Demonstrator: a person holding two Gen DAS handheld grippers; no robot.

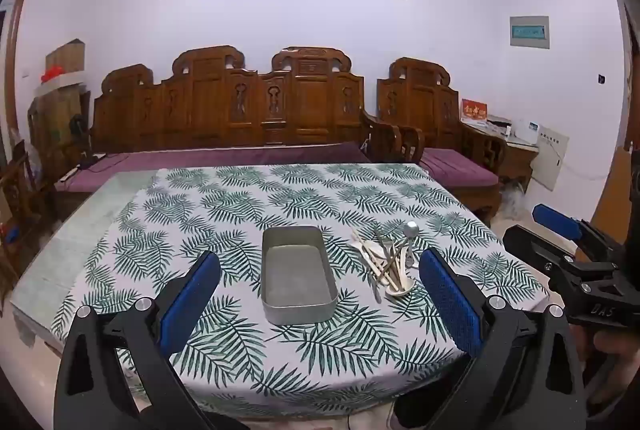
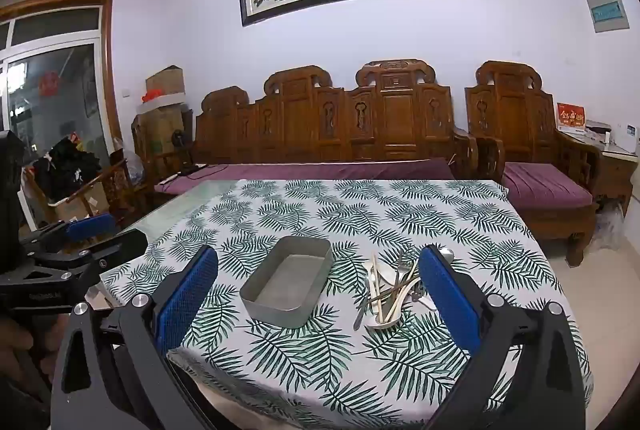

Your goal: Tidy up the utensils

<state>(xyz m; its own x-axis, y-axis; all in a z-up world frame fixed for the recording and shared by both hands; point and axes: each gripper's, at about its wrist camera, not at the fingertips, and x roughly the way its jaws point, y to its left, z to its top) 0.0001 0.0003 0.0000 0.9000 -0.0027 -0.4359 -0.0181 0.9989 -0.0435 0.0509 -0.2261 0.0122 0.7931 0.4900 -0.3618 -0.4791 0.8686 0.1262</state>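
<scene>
An empty rectangular metal tin (image 1: 298, 274) (image 2: 286, 280) sits on the leaf-print tablecloth (image 1: 280, 198) (image 2: 360, 214). Just right of it lies a loose pile of utensils (image 1: 390, 264) (image 2: 394, 284): pale chopsticks, a white ceramic spoon, a metal spoon and a fork, crossed over one another. My left gripper (image 1: 320, 257) hovers open before the tin with nothing between its blue pads. My right gripper (image 2: 320, 252) is open too, and its right finger (image 2: 448, 298) covers the pile's right edge. Each gripper shows at the side of the other's view, the right gripper (image 1: 540, 230) and the left gripper (image 2: 108, 232).
A carved wooden bench with purple cushions (image 1: 224, 158) (image 2: 320, 170) runs behind the table, with a matching armchair (image 2: 536, 166) at the right. The cloth leaves a bare glass strip (image 1: 80, 230) along the table's left side. Boxes and clutter (image 2: 68, 170) stand at far left.
</scene>
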